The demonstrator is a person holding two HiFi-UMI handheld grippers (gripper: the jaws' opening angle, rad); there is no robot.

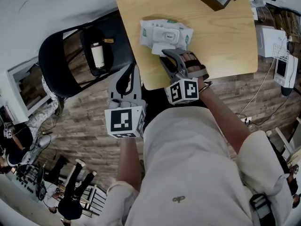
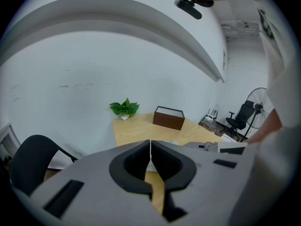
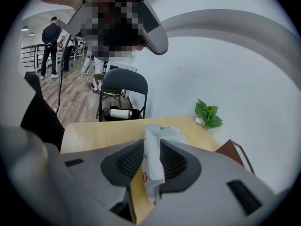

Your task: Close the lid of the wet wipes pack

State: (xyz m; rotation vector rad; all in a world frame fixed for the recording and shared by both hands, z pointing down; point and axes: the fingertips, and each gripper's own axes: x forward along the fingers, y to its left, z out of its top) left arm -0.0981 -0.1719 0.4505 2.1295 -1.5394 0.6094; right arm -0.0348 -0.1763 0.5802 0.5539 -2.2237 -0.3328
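Nearest thing in the head view is your own pale shirt (image 1: 188,173). Just past it your left gripper (image 2: 150,149) hangs off the near-left edge of the table (image 1: 221,41), jaws pressed together with nothing in them.

Your right gripper (image 1: 163,54) is the busy one. It's narrowed down and pinching the near end of the wet wipes pack (image 1: 165,32), and its own view shows the white wrapper squeezed between the pads. The pack sits near the near edge of the table, a bit left of centre, with the lid (image 1: 170,35) facing up in the middle of it.

From above the lid looks flat, but I honestly can't tell if it's clicked home. My guess is you're at the "hold the pack steady" step. Next you'd want the closed left tips over the lid, pressing straight down while the right keeps the pack from sliding. Go easy, that wrapper's soft and it'll buckle.
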